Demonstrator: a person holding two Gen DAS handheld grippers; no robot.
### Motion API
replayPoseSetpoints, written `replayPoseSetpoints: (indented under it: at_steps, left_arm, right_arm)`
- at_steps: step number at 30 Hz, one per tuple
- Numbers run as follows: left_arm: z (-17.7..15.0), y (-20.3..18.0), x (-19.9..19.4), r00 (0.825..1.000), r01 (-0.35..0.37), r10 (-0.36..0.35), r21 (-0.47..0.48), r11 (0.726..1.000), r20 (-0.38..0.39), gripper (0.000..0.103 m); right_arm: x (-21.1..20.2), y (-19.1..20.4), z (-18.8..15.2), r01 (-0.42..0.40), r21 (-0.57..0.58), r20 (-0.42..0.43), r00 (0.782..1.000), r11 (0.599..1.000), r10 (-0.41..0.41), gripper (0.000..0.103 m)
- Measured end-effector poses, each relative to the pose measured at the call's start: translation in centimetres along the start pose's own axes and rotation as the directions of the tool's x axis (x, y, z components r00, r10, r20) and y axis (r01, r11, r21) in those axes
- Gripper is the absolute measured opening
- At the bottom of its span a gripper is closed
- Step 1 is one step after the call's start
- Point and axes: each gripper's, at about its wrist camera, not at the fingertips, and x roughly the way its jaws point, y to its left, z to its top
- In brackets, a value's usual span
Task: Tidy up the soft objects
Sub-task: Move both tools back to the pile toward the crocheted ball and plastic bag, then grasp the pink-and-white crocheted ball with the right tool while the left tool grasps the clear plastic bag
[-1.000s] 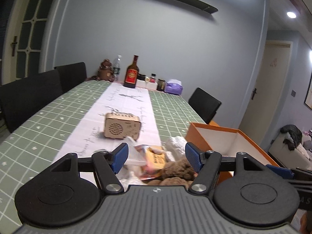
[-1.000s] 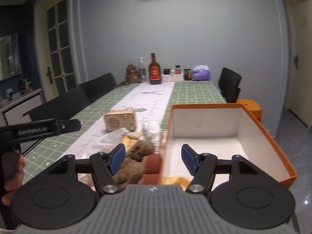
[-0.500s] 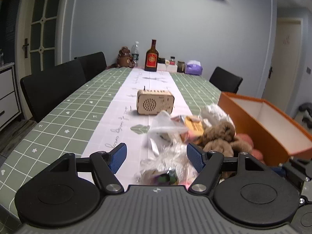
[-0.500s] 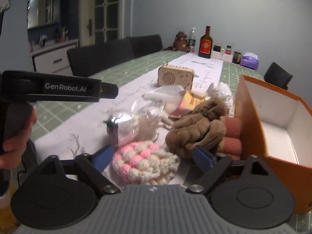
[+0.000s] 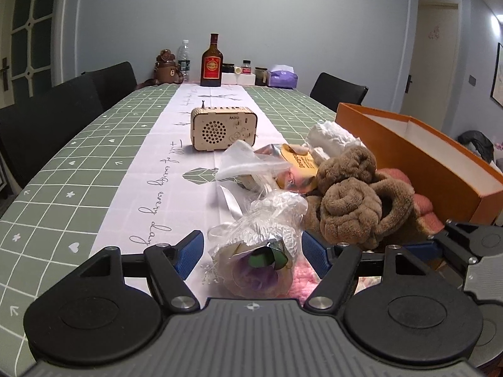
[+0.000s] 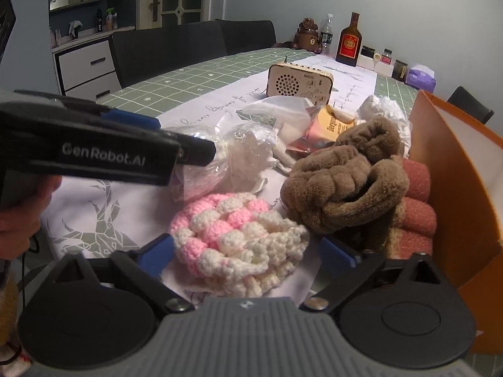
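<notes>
A pile of soft things lies on the table beside an orange box. A pink and white crochet piece lies between the open jaws of my right gripper. A brown knotted plush sits next to reddish rolls. A flower wrapped in clear plastic lies between the open jaws of my left gripper. The left gripper also shows in the right wrist view, above the wrapped flower. Both grippers hold nothing.
A wooden radio stands on the white runner behind the pile. A clear bag, a yellow packet and a white fluffy piece lie in the pile. Bottles and jars stand at the far end. Black chairs line the left side.
Both grippers have dropped lower and closer to the pile. The left now frames the wrapped flower, the right the crochet piece. Nothing was gripped.
</notes>
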Motion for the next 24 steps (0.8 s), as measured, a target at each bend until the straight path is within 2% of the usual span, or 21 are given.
replayPoseSetpoints:
  at_steps: [2,11,16,17,19,22,24]
  left_arm:
    - [0.0,0.0,0.6,1.000,-0.011,0.011,0.014,1.000,-0.005,0.089]
    - [0.1,0.5,2.8,0.999,-0.007,0.007,-0.003,1.000,-0.040,0.090]
    - [-0.4,0.9,3.2,0.999,0.031,-0.031,-0.029,0.999,0.019,0.090]
    - [-0.5,1.0,3.2,0.999,0.031,-0.030,-0.032,0.999,0.031,0.089]
    - [-0.5,1.0,3.0,0.999,0.031,-0.030,-0.034,0.999,0.046,0.077]
    - [-0.5,0.9,2.9,0.999,0.026,-0.025,-0.038,0.999,0.037,0.065]
    - [-0.4,0.8,2.7,0.999,0.017,-0.016,-0.030,0.999,0.040,0.061]
  right_arm:
    - [0.4,-0.4,0.2,-0.031,0.005,0.012,0.999,0.999,0.031,0.101]
    - [1.2,0.9,0.1,-0.019,-0.110,0.053,0.998,0.994,0.025,0.101]
    - [0.8,0.9,-0.5,-0.001,-0.086,0.111,0.994,0.996,0.010,0.097]
    - [0.7,0.9,-0.6,0.001,-0.087,0.115,0.993,0.996,0.009,0.097]
    - [0.4,1.0,-0.9,0.004,-0.088,0.119,0.993,0.996,0.007,0.094]
    - [0.2,0.9,-1.0,0.003,-0.077,0.114,0.993,0.997,0.006,0.091]
    - [0.1,1.0,-1.0,0.005,-0.077,0.105,0.994,0.997,0.003,0.090]
